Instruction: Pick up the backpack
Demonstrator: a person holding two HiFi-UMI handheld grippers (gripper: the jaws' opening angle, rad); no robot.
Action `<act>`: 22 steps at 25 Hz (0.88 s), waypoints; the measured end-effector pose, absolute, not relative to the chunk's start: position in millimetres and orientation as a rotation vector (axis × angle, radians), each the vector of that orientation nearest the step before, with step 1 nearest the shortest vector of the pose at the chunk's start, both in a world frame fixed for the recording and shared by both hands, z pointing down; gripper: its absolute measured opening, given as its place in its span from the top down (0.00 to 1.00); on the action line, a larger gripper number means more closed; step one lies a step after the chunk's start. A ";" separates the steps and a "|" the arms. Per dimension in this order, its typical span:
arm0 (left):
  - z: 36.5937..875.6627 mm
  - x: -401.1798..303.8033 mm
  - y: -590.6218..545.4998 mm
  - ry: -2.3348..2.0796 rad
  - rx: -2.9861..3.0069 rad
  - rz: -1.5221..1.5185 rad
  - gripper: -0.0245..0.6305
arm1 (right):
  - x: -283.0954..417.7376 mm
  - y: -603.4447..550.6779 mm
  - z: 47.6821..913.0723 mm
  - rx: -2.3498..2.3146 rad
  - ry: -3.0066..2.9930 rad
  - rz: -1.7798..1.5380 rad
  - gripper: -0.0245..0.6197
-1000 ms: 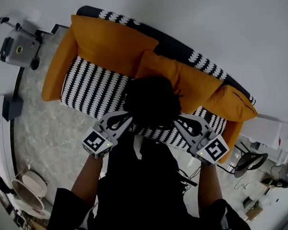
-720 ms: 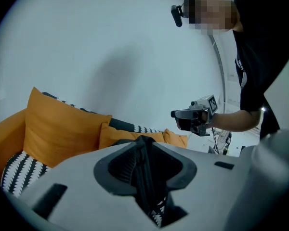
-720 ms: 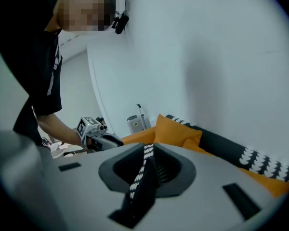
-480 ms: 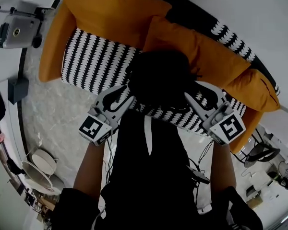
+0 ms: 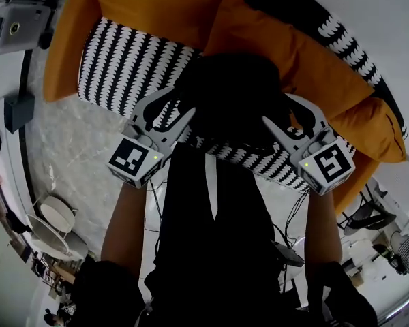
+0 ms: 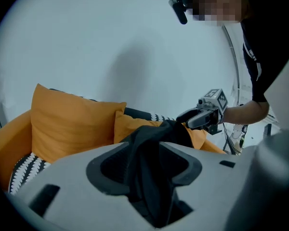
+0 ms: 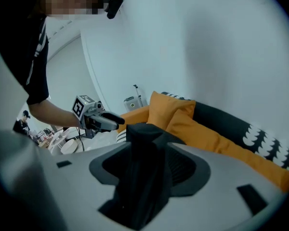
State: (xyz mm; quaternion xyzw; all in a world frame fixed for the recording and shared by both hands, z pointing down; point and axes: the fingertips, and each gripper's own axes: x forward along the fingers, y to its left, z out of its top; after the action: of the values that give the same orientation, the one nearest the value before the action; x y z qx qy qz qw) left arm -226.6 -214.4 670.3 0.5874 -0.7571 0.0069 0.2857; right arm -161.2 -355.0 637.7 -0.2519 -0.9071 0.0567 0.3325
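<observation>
A black backpack (image 5: 235, 94) rests against the front of the sofa seat (image 5: 123, 60), between my two grippers. My left gripper (image 5: 172, 112) is at its left side and my right gripper (image 5: 285, 120) at its right. In the left gripper view the jaws are opening; a fold of black backpack fabric (image 6: 151, 148) lies loose between them, and the right gripper (image 6: 202, 117) shows beyond it. In the right gripper view the jaws are opening too, around a black strap of the backpack (image 7: 143, 146), with the left gripper (image 7: 102, 120) across from it.
The sofa has orange cushions (image 5: 293, 53) and orange arms. A grey device (image 5: 13, 29) stands on the floor at upper left. White stools (image 5: 51, 220) sit at lower left. Cables (image 5: 286, 251) lie on the marble floor near my feet.
Both grippers have come down with the backpack toward the sofa seat. Their jaws, closed on the backpack a second ago, have spread wide.
</observation>
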 end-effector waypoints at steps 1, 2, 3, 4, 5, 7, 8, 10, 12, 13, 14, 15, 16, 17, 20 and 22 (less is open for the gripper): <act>675.8 -227.7 -213.1 -2.021 1.563 0.020 0.68 | -159.6 -355.8 644.4 -0.650 -2.355 0.155 0.63; 681.8 -228.8 -212.5 -2.015 1.560 0.019 0.68 | -157.7 -357.1 651.7 -0.645 -2.340 0.151 0.62; 687.6 -229.9 -213.0 -2.006 1.565 0.017 0.67 | -156.8 -358.3 658.1 -0.642 -2.328 0.142 0.62; 693.1 -230.6 -214.2 -1.994 1.573 0.019 0.67 | -157.4 -359.3 662.7 -0.640 -2.323 0.135 0.61; 697.9 -230.8 -215.7 -1.982 1.582 0.030 0.66 | -158.9 -360.1 665.6 -0.633 -2.324 0.134 0.61; 703.8 -230.2 -220.3 -1.965 1.607 0.076 0.65 | -162.2 -362.7 667.8 -0.609 -2.340 0.141 0.61; 705.5 -229.4 -223.9 -1.957 1.627 0.103 0.65 | -164.0 -364.4 668.0 -0.596 -2.353 0.141 0.61; 709.2 -227.0 -231.4 -1.942 1.672 0.144 0.65 | -167.0 -366.8 669.1 -0.579 -2.371 0.121 0.61; 713.2 -227.5 -236.3 -1.942 1.689 0.169 0.65 | -168.5 -365.8 672.3 -0.575 -2.369 0.100 0.61; 715.0 -228.5 -238.6 -1.946 1.691 0.173 0.65 | -169.2 -365.1 674.3 -0.576 -2.368 0.093 0.61; 716.7 -229.4 -241.4 -1.948 1.693 0.175 0.65 | -169.9 -364.7 675.9 -0.582 -2.371 0.086 0.61; 718.5 -230.0 -244.7 -1.946 1.696 0.176 0.66 | -171.0 -364.6 676.8 -0.588 -2.377 0.077 0.61; 720.4 -230.4 -247.9 -1.943 1.697 0.182 0.66 | -172.3 -364.4 676.7 -0.592 -2.381 0.064 0.61; 722.1 -230.8 -250.3 -1.941 1.697 0.190 0.66 | -173.8 -363.5 675.6 -0.597 -2.384 0.049 0.61; 723.7 -233.1 -251.6 -1.948 1.681 0.203 0.66 | -176.5 -360.2 671.3 -0.607 -2.388 0.002 0.62; 724.3 -233.9 -251.4 -1.954 1.669 0.198 0.66 | -175.7 -361.1 670.4 -0.599 -2.390 -0.022 0.66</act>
State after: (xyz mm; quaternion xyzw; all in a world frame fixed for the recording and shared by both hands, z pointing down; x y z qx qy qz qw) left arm -233.9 -251.4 724.3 0.6219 -0.7282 0.0738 0.2784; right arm -175.7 -361.1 670.4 -0.2291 -0.9148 -0.0086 0.3324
